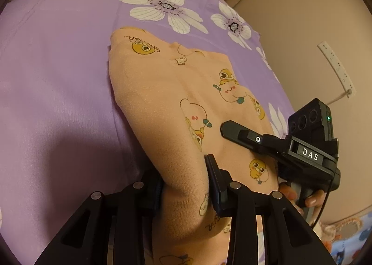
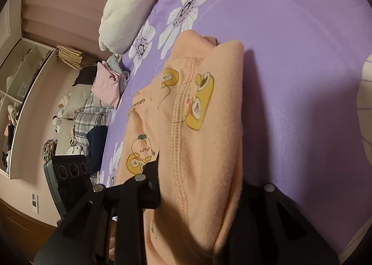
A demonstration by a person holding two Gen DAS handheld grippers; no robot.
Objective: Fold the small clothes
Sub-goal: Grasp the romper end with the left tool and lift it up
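A small peach garment (image 1: 167, 83) printed with cartoon ducks lies on a purple flowered bedsheet (image 1: 58, 67). My left gripper (image 1: 186, 190) is shut on a bunched fold at the garment's near end, with cloth filling the gap between its fingers. My right gripper (image 1: 232, 132) reaches onto the garment from the right, held by a hand (image 1: 311, 199). In the right wrist view, the right gripper (image 2: 200, 195) is shut on a thick fold of the garment (image 2: 204, 113), whose stitched hem faces up. The left gripper's body (image 2: 67, 172) shows at the left; its fingertips are hidden.
A white and orange plush toy (image 2: 125, 9) lies at the head of the bed. Several other clothes (image 2: 102, 92) are piled along the bed's edge. A power strip (image 1: 337, 67) hangs on the wall beside the bed, and shelves (image 2: 18, 92) stand beyond.
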